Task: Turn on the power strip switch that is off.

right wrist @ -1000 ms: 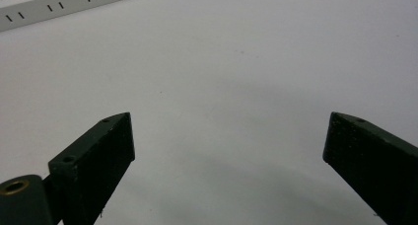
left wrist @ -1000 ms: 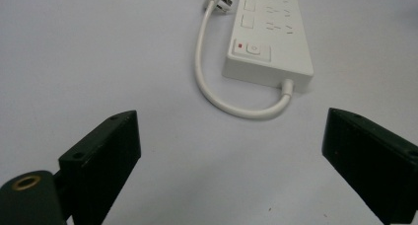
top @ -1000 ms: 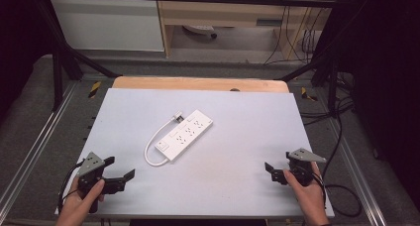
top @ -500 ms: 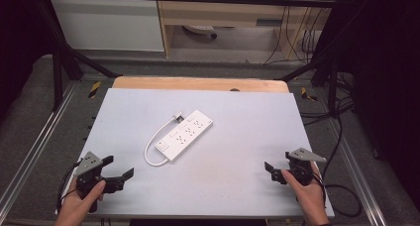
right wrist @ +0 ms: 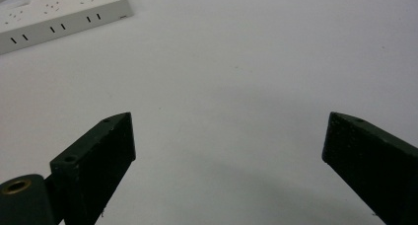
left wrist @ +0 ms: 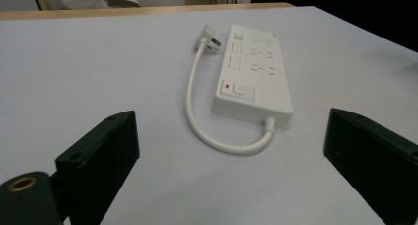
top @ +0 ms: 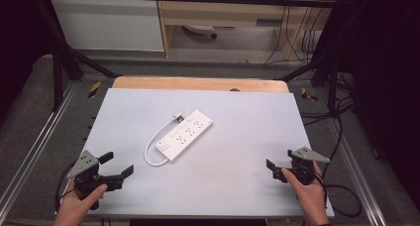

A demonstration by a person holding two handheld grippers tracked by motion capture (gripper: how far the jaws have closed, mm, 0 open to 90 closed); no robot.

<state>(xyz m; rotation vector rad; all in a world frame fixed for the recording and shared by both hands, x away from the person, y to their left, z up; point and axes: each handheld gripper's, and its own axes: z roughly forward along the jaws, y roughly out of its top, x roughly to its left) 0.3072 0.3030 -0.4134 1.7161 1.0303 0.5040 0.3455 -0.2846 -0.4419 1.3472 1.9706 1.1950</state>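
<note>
1. Left gripper (top: 115,166) hovers at the near left corner of the table (top: 247,112), jaws spread wide with nothing between them, aimed toward the middle of the surface.
2. Right gripper (top: 277,169) sits at the near right corner, jaws likewise wide and empty (it faces inward, across the near edge).
3. Between and beyond them, a white power strip (top: 184,135) lies flat around the centre of the surface, well apart from both grippers, its long axis running diagonally from near left to far right.
4. Its short cord (top: 151,144) loops off the nearer, switch end and curls back to the plug (top: 176,118) beside the strip.
5. My judgement: the left gripper is nearer, since the switch end points toward it.
</note>
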